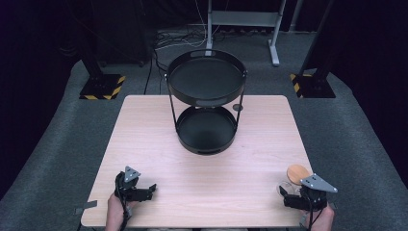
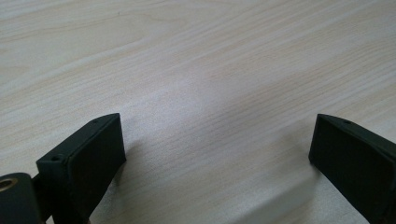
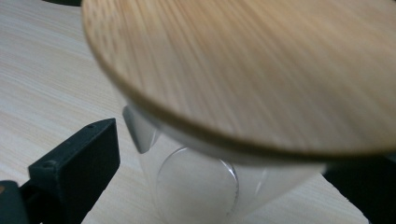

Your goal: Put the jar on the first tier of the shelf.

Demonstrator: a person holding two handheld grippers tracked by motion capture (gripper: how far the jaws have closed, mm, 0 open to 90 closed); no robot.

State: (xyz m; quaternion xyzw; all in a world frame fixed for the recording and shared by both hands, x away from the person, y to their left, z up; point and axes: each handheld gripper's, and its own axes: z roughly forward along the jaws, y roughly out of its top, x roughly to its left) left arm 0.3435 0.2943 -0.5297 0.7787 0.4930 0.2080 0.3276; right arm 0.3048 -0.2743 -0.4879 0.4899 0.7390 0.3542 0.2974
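Observation:
A clear glass jar point(image 3: 196, 186) with a round wooden lid point(image 3: 261, 70) stands on the light wood table point(image 1: 202, 173) at its near right corner. In the high view the lid point(image 1: 297, 172) shows just beyond my right gripper point(image 1: 287, 195). In the right gripper view, my right gripper point(image 3: 219, 177) is open with a jaw on either side of the jar. Its left jaw stands a little apart from the glass, and the lid hides most of the right jaw. My left gripper point(image 1: 150, 191) rests at the near left, and in its own view it point(image 2: 217, 149) is open over bare wood.
A black two-tier round tray stand point(image 1: 207, 79) sits at the table's far middle, with both trays empty. A small dark disc point(image 1: 237, 107) lies by its right leg. Stand bases with yellow-black stripes point(image 1: 102, 86) are on the grey floor behind.

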